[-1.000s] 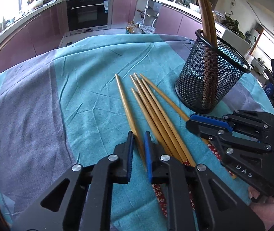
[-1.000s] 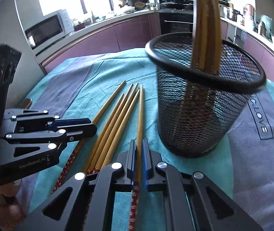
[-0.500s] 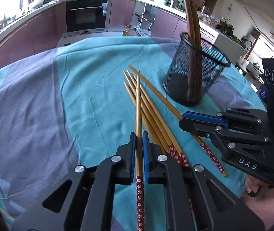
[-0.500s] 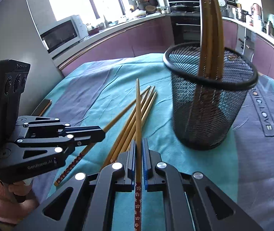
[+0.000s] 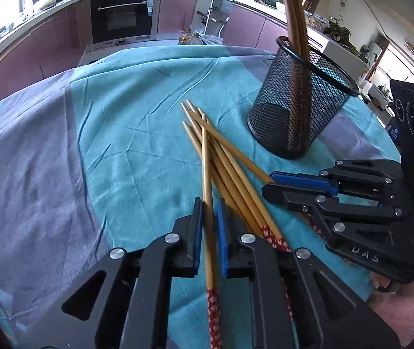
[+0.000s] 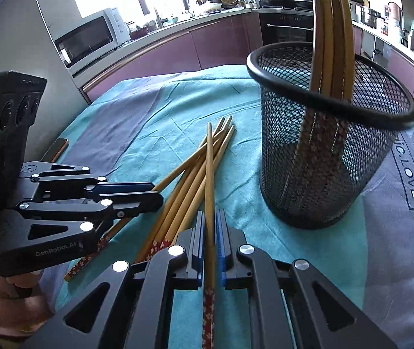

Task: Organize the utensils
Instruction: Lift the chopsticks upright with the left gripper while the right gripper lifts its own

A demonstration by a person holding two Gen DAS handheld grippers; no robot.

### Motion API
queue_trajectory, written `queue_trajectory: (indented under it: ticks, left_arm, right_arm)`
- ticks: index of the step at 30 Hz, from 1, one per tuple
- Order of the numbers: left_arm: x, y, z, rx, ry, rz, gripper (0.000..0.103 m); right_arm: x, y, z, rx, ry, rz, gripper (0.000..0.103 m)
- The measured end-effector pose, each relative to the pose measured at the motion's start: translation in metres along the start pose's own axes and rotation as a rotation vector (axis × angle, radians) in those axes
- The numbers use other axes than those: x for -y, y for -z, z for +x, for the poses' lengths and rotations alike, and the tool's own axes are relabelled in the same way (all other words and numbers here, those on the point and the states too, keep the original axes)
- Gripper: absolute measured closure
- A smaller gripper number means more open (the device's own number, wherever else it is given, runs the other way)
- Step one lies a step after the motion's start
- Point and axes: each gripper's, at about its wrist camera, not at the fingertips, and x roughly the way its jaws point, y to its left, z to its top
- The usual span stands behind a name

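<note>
Several bamboo chopsticks (image 5: 230,157) with red patterned ends lie bunched on the teal cloth, also in the right wrist view (image 6: 189,180). A black mesh holder (image 5: 297,107) stands right of them with several chopsticks upright in it; the right wrist view shows it close by (image 6: 323,157). My left gripper (image 5: 208,208) has one chopstick (image 5: 207,174) between its jaws with small gaps either side; it lies across the pile. My right gripper (image 6: 210,221) is shut on one chopstick (image 6: 209,180) pointing forward. It also shows in the left wrist view (image 5: 271,183).
The table is covered by a teal and grey cloth (image 5: 90,145). A small dark object (image 6: 57,149) lies near the table's left edge. Kitchen counters, an oven (image 5: 121,17) and a microwave (image 6: 90,40) stand beyond the table.
My left gripper's jaws have loosened around its chopstick, which now rests across the pile. My right gripper has moved closer to the holder with its chopstick still gripped.
</note>
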Motion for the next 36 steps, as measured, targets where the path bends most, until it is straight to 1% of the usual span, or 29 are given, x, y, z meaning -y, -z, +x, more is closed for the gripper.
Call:
queue_trajectory:
  ticks: [3,4,8,11,20,24,26,32,36]
  left_arm:
    - [0.001,-0.003,0.002,-0.002,-0.007,0.005,0.092]
    - [0.001,-0.002,0.001,-0.001,-0.011,0.004,0.094]
    - [0.001,-0.001,-0.004,0.01,-0.02,-0.021,0.095]
    - [0.001,-0.002,-0.014,0.034,-0.007,-0.031,0.095]
    - [0.011,-0.016,-0.074,0.159,0.082,-0.011,0.095]
    - [0.014,-0.024,-0.102,0.221,0.122,0.008,0.095]
    - [0.016,-0.028,-0.113,0.247,0.13,0.014,0.095]
    - [0.019,-0.044,-0.136,0.308,0.16,0.015,0.095]
    - [0.027,-0.057,-0.149,0.352,0.173,0.029,0.095]
  right_arm:
    - [0.0,-0.001,0.0,0.003,-0.003,-0.003,0.096]
    - [0.0,0.0,-0.001,0.007,-0.007,-0.001,0.097]
    - [0.0,-0.002,-0.016,0.049,-0.028,-0.003,0.097]
    - [0.001,-0.005,-0.034,0.087,-0.042,-0.008,0.097]
    - [0.014,-0.014,-0.094,0.229,-0.076,0.006,0.097]
    - [0.022,-0.018,-0.113,0.278,-0.082,0.017,0.097]
    - [0.026,-0.02,-0.121,0.301,-0.087,0.024,0.097]
    - [0.034,-0.029,-0.137,0.355,-0.098,0.028,0.097]
    - [0.033,-0.04,-0.151,0.397,-0.077,0.009,0.097]
